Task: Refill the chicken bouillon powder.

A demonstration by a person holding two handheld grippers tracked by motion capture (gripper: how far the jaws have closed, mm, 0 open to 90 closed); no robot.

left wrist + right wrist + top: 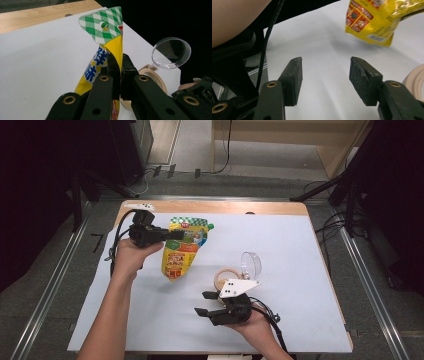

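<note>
a: nearest us, at six o'clock, our right gripper (206, 303) has jaws apart, empty. count?

b: one tape roll (227, 277), one clear lid (251, 264); at ten o'clock, our left gripper (175, 234) clamps one yellow pouch (182, 251), lifted off the white sheet (290, 270).

Evenly lit from overhead, with the white sheet (280, 265) bright and nearly washed out while the room's far corners fall to black. Soft, short shadow under the pouch (182, 251) and beneath the right gripper (206, 303), no hard edges. Mild glare on the pouch's glossy film in the left gripper view, and a pale sheen on the clear lens (172, 52) against the dark. Slightly soft and grainy throughout the high view. Near jaws blurred at the bottom of both gripper views, the tape roll (415, 77) out of focus at frame edge, lines bowing a little toward the corners.
</note>
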